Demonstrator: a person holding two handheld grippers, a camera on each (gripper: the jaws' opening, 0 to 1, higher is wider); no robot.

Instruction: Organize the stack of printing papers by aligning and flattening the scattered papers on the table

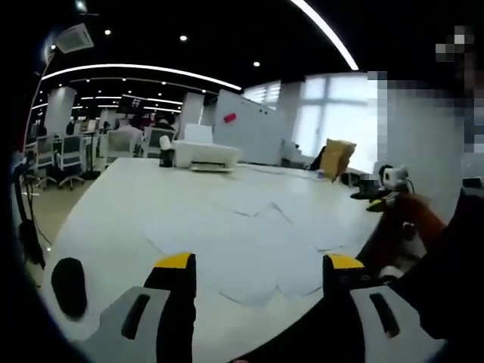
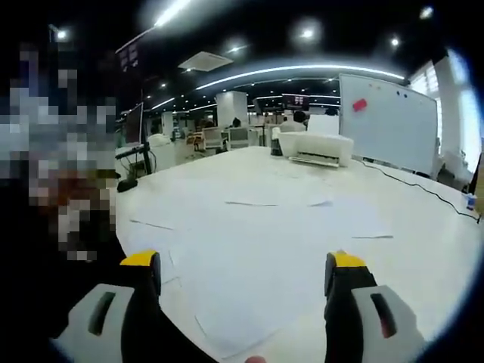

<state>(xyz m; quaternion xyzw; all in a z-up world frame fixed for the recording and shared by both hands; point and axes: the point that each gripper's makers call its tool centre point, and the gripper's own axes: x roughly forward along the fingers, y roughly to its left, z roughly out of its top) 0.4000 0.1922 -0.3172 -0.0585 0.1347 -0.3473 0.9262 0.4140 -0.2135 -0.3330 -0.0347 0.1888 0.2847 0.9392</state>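
— Left gripper view first: what do we see of the room?

— We see a big open office with a dark ceiling, curved light strips (image 1: pixel 144 70) and bright windows (image 1: pixel 333 113). A whiteboard (image 2: pixel 386 121) stands beyond the far end of the long white table (image 1: pixel 113 197); office chairs (image 1: pixel 64 155) are grouped off to one side.

— And on the table?

— We find a white printer (image 1: pixel 206 155) at the far end, and the loose papers (image 1: pixel 257 242) scattered flat and overlapping across the middle and near part, just ahead of both tools. A brown bag (image 1: pixel 336 157) stands near the window edge, and a small dark oval object (image 1: pixel 68 286) lies close to our left gripper (image 1: pixel 259 263).

— The tongs?

— Both ours are spread wide, nothing between them; the right gripper (image 2: pixel 242 261) hangs above the sheets, as does the left.
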